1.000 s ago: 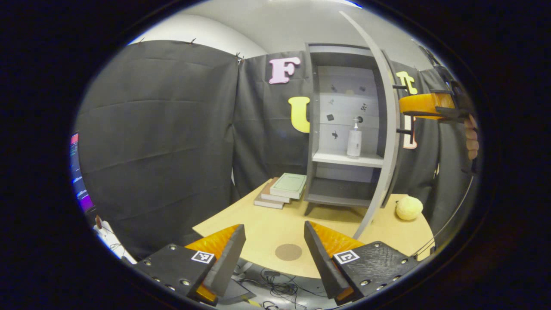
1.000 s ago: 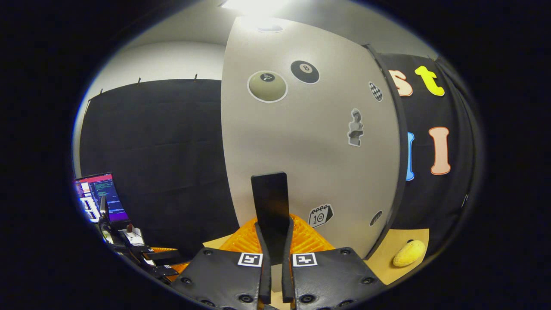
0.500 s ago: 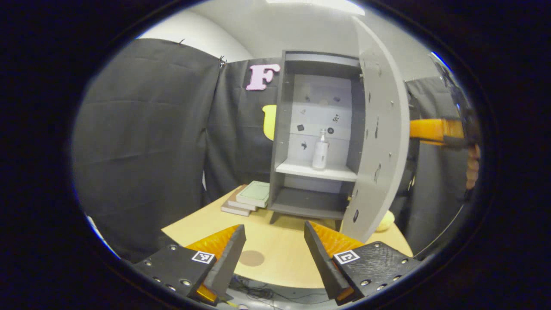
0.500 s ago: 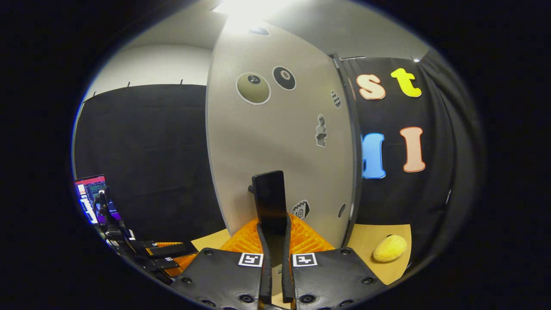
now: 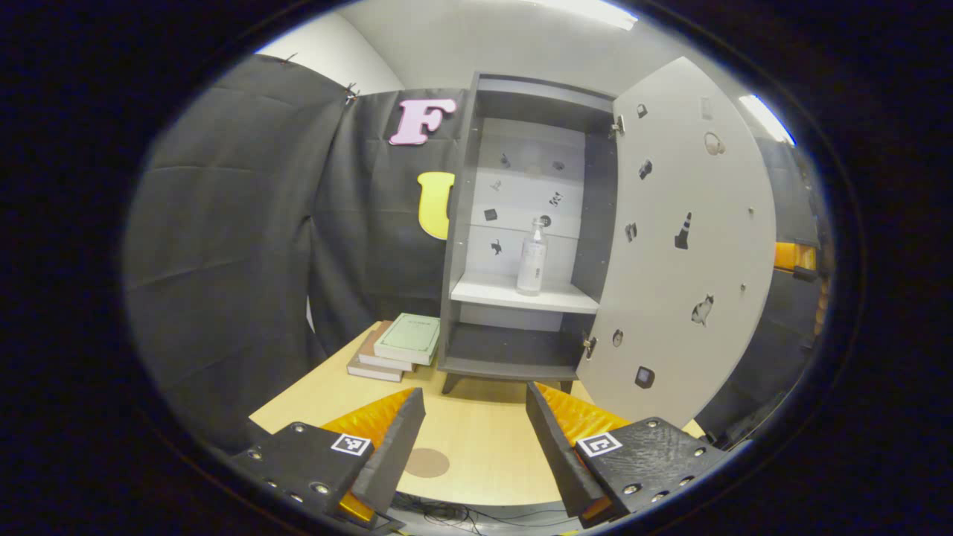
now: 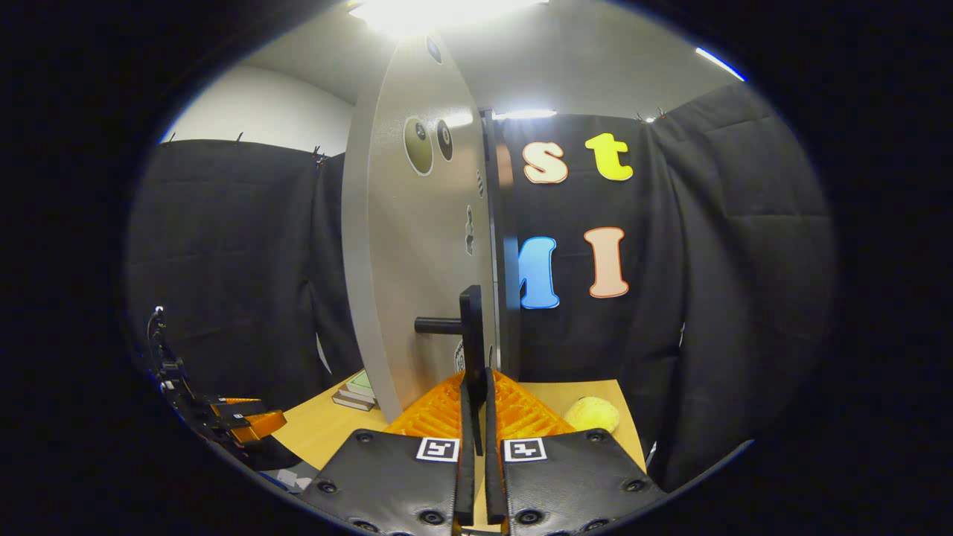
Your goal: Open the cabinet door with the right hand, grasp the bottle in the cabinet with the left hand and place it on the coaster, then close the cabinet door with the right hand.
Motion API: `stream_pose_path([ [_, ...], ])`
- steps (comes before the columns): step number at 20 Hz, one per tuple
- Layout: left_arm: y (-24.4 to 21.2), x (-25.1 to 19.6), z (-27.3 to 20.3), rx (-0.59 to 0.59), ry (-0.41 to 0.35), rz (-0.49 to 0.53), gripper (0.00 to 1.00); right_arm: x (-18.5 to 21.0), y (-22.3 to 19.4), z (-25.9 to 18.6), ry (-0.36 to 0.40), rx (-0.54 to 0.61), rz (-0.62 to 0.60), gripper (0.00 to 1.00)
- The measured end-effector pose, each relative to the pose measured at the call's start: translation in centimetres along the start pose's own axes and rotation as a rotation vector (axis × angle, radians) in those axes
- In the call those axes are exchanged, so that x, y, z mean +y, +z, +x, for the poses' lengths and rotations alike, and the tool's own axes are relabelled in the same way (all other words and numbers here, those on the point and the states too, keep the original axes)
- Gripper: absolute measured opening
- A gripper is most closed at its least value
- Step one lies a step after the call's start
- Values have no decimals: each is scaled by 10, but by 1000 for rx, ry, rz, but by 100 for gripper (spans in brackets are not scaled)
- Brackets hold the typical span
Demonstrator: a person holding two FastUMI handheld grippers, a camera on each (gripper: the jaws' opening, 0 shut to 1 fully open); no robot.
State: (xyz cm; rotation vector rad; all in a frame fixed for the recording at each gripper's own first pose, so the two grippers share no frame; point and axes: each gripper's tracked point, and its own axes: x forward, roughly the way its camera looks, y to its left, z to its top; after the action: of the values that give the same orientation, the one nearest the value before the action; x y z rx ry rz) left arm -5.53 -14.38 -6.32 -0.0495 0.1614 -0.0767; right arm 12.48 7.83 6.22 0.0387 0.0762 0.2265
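On the white middle shelf of the open grey cabinet [image 5: 460,223] stands the clear bottle [image 5: 531,257], well beyond the left gripper [image 5: 469,424], whose fingers are spread wide above the round brown coaster [image 5: 426,462] on the pale wooden table [image 5: 484,439]. Beside the swung-out grey door [image 6: 406,260], the right gripper [image 6: 474,402] pinches the door's black bar handle [image 6: 470,327] between both fingers.

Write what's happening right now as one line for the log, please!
door: swung open | right gripper: shut on door handle | left gripper: open, above table | bottle: upright on cabinet shelf | coaster: bare
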Motion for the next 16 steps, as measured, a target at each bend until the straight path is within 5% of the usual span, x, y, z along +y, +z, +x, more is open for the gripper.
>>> stream_pose_path([
  [5, 8, 20, 19, -18, -116, 3, 85, -3, -14, -25, -145, 18, -144, 5],
  [7, 8, 32, 28, -19, -151, -6, 83, 12, -17, -31, -161, 15, -109, 9],
  [16, 41, 73, 73, -59, -275, 43, 84, -8, -15, -101, -470, -6, -4, 5],
])
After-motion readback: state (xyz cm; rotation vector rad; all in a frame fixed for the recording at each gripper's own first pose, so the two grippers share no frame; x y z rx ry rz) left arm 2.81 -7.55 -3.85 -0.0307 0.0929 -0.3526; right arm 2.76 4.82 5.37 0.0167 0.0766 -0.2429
